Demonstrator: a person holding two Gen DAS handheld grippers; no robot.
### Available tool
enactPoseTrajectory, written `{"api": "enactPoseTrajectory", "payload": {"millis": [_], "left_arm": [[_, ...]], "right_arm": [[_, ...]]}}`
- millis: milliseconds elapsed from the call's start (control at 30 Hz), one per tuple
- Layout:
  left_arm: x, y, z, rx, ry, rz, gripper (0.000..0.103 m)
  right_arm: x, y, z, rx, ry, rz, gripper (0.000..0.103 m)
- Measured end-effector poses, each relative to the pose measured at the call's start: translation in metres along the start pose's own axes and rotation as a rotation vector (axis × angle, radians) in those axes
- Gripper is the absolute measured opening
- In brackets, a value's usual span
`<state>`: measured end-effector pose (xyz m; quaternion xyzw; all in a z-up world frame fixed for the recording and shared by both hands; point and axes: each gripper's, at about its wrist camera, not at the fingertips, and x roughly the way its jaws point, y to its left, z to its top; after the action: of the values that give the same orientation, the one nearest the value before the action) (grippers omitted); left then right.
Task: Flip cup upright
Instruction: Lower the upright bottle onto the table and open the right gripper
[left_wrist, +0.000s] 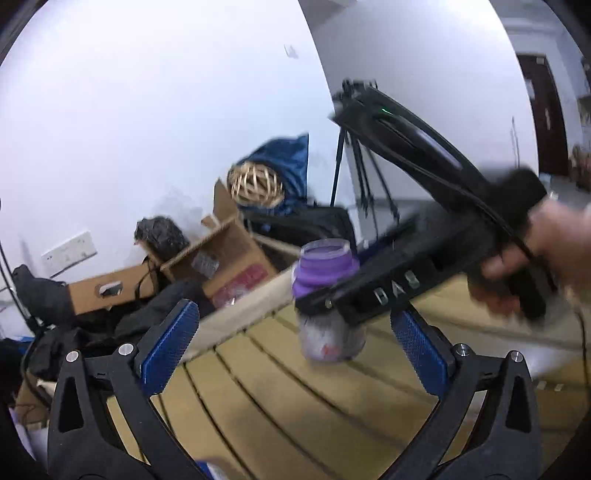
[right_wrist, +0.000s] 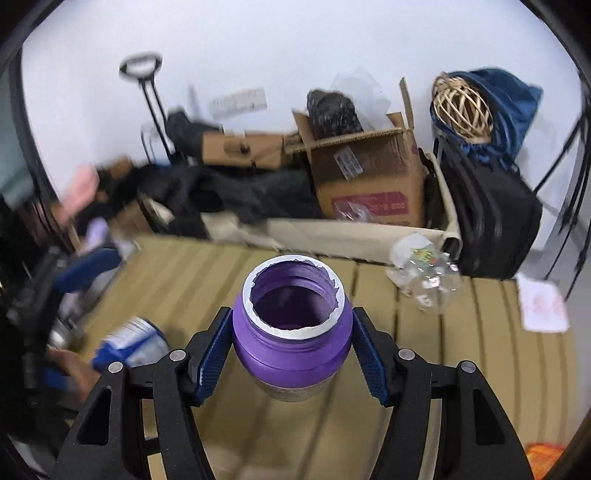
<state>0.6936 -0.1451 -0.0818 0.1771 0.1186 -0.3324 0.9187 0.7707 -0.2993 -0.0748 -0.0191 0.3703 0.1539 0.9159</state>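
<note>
The cup (right_wrist: 291, 332) has a purple collar and a grey, printed body. It stands mouth-up on the tan slatted table (right_wrist: 461, 350). My right gripper (right_wrist: 291, 314) is shut on the cup, its blue pads (right_wrist: 212, 354) pressed to both sides of the collar. In the left wrist view the same cup (left_wrist: 325, 267) rests at the table's far edge, with the right gripper (left_wrist: 328, 299) clamped around its neck and a hand (left_wrist: 546, 251) behind it. My left gripper (left_wrist: 293, 317) is open and empty, a short way in front of the cup.
A blue-and-white can (right_wrist: 129, 343) lies left of the cup, and a clear plastic cup (right_wrist: 424, 273) lies on its side to the far right. A paper sheet (right_wrist: 541, 302) sits at the right edge. Cardboard boxes (right_wrist: 369, 177), a black case (right_wrist: 491, 221) and a tripod (left_wrist: 354, 177) crowd the floor beyond.
</note>
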Motion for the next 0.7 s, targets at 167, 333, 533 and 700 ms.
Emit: {"api": "enactPoseTrajectory", "payload": {"millis": [167,333,533,700], "left_arm": [[0.027,0.013,-0.031,-0.051,0.131,0.012,0.103],[0.023,0.029,-0.025,-0.166,0.2,0.042,0.103],[-0.028,0.043,-0.015,-0.374,0.353,0.241,0.103],[-0.11,0.049,-0.016,-0.454,0.377,0.399,0.103]], "right_arm": [[0.044,-0.009,-0.022,-0.049,0.105,-0.046,0.068],[0.035,-0.026,-0.027,0.057,0.111,0.0,0.073],[-0.051,-0.02,-0.025,0.069,0.002,-0.017,0.079],[-0.113,-0.002,-0.051,0.071,-0.003,-0.049,0.08]]}}
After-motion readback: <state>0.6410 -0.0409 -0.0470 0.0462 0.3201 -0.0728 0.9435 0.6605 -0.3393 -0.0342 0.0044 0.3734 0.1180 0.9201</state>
